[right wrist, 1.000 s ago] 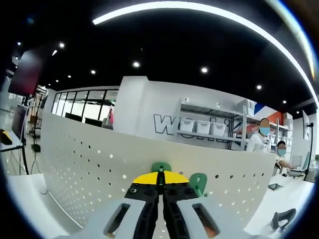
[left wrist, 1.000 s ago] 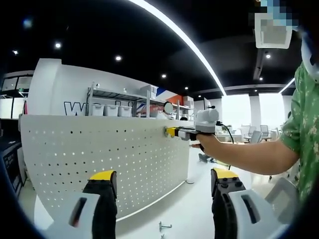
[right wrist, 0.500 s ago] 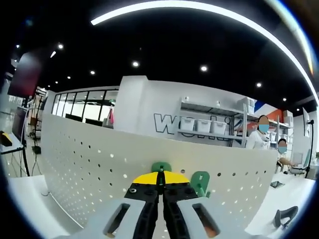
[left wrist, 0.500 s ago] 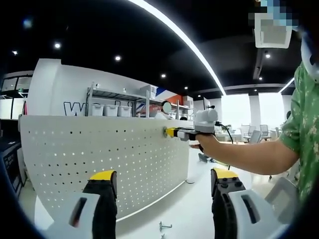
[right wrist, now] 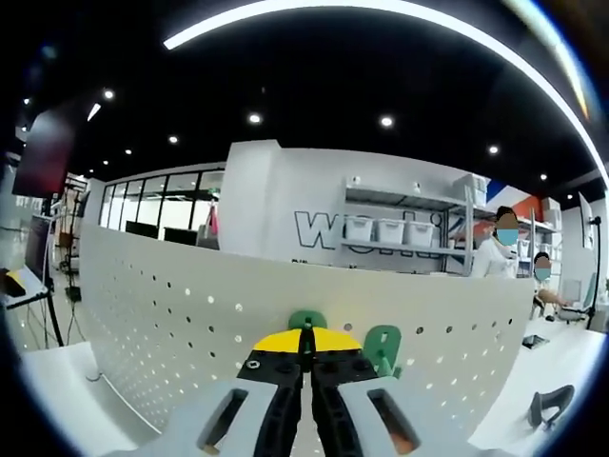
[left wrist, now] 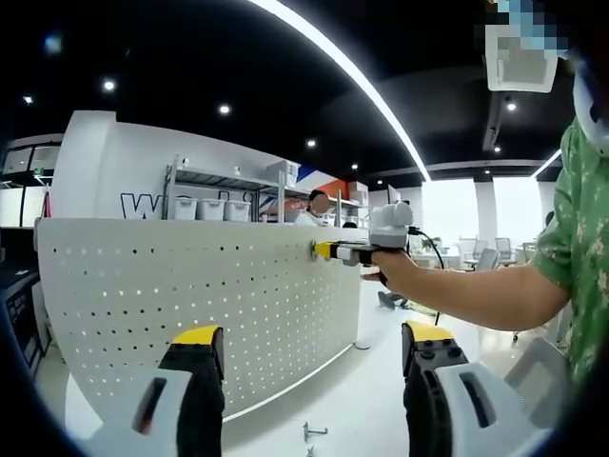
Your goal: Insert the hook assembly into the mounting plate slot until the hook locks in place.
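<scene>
A white pegboard mounting plate (left wrist: 190, 295) stands upright across the table. In the left gripper view my left gripper (left wrist: 312, 345) is open, its yellow-tipped jaws wide apart in front of the board with nothing between them. A person's arm holds my right gripper (left wrist: 328, 251) against the board's upper right part. In the right gripper view that gripper (right wrist: 305, 335) has its jaws together, right at the pegboard (right wrist: 162, 314). The green hook assembly (right wrist: 306, 319) pokes out above the tips, and a second green part (right wrist: 383, 347) shows just to their right against the board.
A small metal hook (left wrist: 314, 433) lies on the white table in front of the board. A dark object (right wrist: 550, 407) rests on the table at the right. Shelves with white bins (left wrist: 211, 210) and seated people (right wrist: 502, 257) are behind the board.
The right gripper has edged slightly left and up along the board's top. The left gripper has stayed put and open.
</scene>
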The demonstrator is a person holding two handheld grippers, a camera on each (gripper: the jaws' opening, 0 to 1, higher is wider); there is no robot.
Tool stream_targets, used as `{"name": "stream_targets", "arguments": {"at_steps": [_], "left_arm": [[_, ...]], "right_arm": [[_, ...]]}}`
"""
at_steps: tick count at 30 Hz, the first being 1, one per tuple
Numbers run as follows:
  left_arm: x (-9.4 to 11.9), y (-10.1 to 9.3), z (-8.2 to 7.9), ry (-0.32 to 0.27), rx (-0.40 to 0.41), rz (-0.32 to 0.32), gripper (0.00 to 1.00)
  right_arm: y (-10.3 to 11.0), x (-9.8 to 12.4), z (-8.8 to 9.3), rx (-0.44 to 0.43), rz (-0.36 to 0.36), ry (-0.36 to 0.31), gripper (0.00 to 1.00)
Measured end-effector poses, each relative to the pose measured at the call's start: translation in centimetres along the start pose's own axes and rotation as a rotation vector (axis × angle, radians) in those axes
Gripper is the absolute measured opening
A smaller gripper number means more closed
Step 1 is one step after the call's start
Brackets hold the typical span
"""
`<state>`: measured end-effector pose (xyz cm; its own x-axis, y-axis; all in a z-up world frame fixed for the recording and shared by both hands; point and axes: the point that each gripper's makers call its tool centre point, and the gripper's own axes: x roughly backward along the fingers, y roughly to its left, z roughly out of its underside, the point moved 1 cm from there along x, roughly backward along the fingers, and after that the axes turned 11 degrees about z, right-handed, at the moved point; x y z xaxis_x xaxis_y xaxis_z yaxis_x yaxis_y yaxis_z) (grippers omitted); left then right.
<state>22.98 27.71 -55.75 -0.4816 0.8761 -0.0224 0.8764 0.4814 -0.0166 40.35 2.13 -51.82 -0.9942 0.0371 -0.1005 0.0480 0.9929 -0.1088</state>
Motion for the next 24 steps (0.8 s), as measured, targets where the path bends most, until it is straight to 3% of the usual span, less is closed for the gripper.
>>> {"name": "stream_targets", "arguments": {"at_steps": [18,24], "left_arm": [[0.10,-0.15,0.05,0.008,-0.002,0.001,0.78],[-0.01,-0.07,-0.02,0.004,-0.004,0.000,0.77]], "right_arm": [[0.14,-0.32,0.39,-0.018,-0.012,0.054,0.00],[0.18,0.17,0.44,0.009,-0.025,0.004,0.01]]}}
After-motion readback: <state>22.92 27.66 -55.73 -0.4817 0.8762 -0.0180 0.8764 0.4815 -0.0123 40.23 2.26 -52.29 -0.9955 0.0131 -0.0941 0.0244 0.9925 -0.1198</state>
